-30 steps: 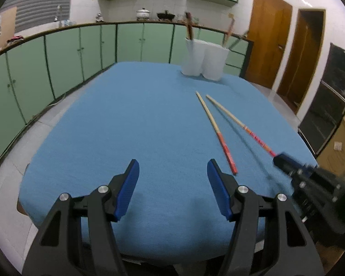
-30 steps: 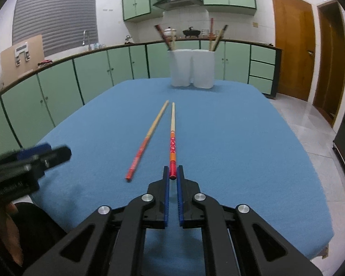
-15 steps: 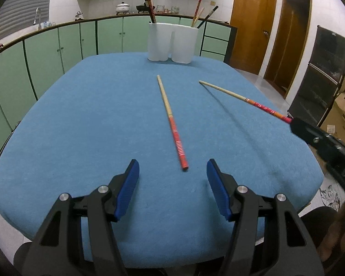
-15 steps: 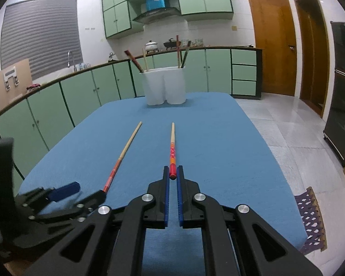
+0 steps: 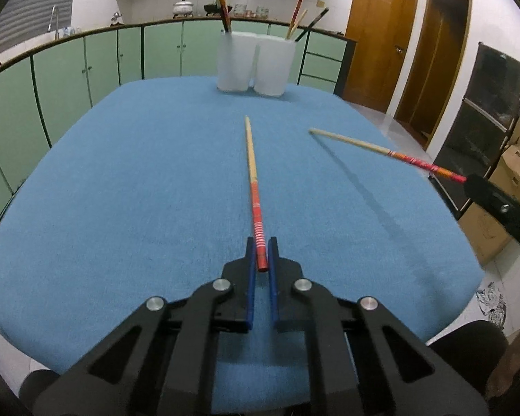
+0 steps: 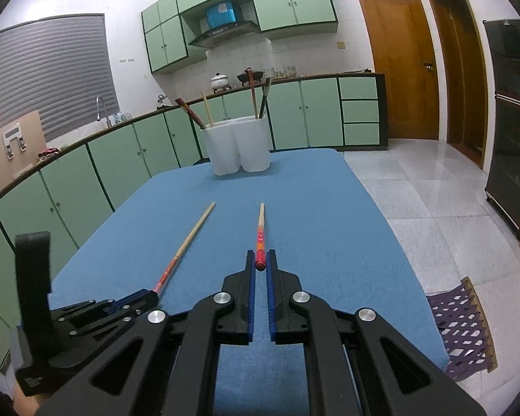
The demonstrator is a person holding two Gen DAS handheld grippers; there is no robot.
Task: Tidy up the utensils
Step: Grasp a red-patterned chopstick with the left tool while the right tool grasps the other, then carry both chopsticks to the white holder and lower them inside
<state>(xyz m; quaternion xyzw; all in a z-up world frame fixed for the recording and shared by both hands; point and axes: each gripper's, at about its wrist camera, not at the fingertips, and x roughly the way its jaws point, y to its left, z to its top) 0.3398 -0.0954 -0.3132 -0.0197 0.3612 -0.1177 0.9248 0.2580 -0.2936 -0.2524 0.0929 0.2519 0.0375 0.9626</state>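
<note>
Two bamboo chopsticks with red patterned ends are over the blue table. My left gripper (image 5: 261,254) is shut on the red end of one chopstick (image 5: 252,180), whose shaft points toward the holders. My right gripper (image 6: 260,265) is shut on the red end of the other chopstick (image 6: 260,234) and holds it raised above the cloth; that chopstick also shows in the left wrist view (image 5: 381,149). Two white utensil holders (image 5: 256,64) stand together at the table's far end with several chopsticks in them; they also show in the right wrist view (image 6: 239,147).
The table carries a blue cloth (image 5: 138,180). Green kitchen cabinets (image 6: 97,173) run along the left and back. Wooden doors (image 6: 398,69) and a dark cabinet (image 6: 513,159) are on the right. A purple mat (image 6: 464,329) lies on the tiled floor.
My left gripper has moved forward and shut on the red end of the chopstick that lay on the cloth. My right gripper has lifted its chopstick higher and drawn back to the right.
</note>
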